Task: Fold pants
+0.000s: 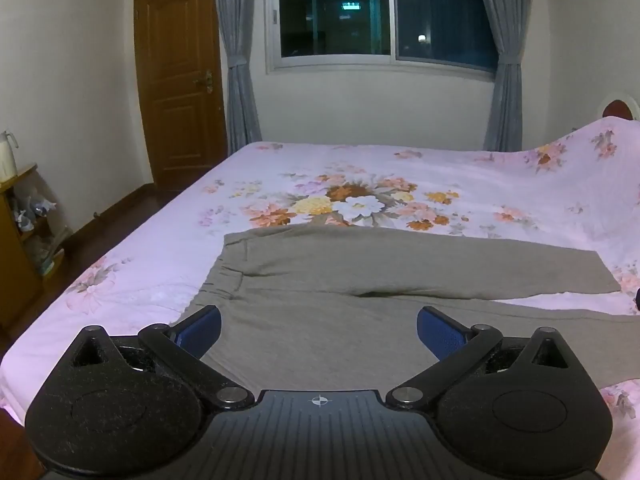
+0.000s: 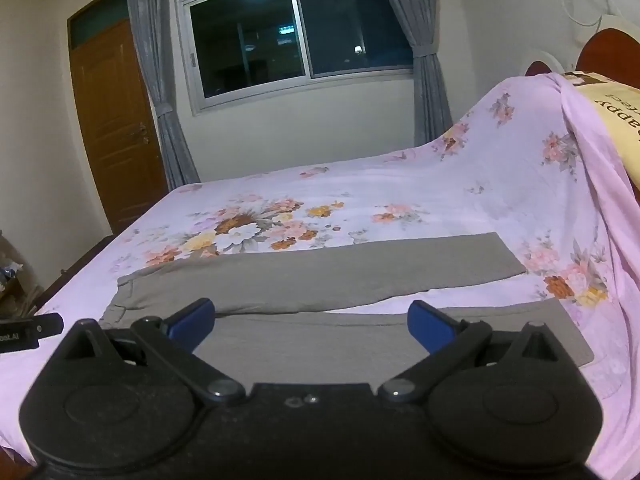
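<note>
Grey pants (image 1: pixel 320 280) lie flat on the bed, waistband at the left and the two legs spread apart toward the right. My left gripper (image 1: pixel 318 326) is open and empty, held over the near leg close to the waistband. The pants also show in the right wrist view (image 2: pixel 320 276). My right gripper (image 2: pixel 312 318) is open and empty, over the near leg toward its cuff end. The left gripper's black body (image 2: pixel 28 330) shows at the left edge of the right wrist view.
The bed (image 1: pixel 400 168) has a pink floral sheet. It rises over pillows at the right (image 2: pixel 540 152), with a yellow pillow (image 2: pixel 616 120) showing. A wooden door (image 1: pixel 180 80), a curtained window (image 1: pixel 384 12) and a side shelf (image 1: pixel 20 232) stand around the bed.
</note>
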`<state>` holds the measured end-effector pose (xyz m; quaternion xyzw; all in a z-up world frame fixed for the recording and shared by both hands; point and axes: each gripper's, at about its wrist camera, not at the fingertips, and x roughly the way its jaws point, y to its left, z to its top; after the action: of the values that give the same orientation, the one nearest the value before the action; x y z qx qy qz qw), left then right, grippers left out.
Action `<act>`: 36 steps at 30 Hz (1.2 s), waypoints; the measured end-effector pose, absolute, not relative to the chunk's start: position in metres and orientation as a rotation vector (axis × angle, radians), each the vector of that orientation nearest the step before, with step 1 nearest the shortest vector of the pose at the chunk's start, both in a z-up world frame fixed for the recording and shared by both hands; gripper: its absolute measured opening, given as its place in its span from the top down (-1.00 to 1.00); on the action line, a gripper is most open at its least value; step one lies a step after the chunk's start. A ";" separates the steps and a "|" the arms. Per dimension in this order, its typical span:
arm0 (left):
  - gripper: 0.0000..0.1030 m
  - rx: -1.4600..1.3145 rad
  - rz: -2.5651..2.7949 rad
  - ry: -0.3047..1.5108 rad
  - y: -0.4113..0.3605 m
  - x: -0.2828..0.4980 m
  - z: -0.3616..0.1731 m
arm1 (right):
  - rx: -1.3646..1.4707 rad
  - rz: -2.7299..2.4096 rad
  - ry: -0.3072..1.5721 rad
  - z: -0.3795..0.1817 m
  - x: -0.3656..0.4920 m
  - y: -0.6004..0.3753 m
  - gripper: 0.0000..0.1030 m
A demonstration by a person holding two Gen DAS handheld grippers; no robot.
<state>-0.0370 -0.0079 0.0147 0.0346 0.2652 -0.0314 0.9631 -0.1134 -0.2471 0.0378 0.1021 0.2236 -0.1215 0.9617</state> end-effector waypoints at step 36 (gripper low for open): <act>-1.00 0.085 -0.055 0.546 -0.009 -0.025 0.016 | 0.213 -0.232 0.470 0.033 -0.107 -0.245 -1.00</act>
<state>-0.0252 -0.0087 0.0160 0.0420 0.2695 -0.0270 0.9617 -0.1071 -0.2450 0.0332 0.1049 0.2317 -0.1143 0.9603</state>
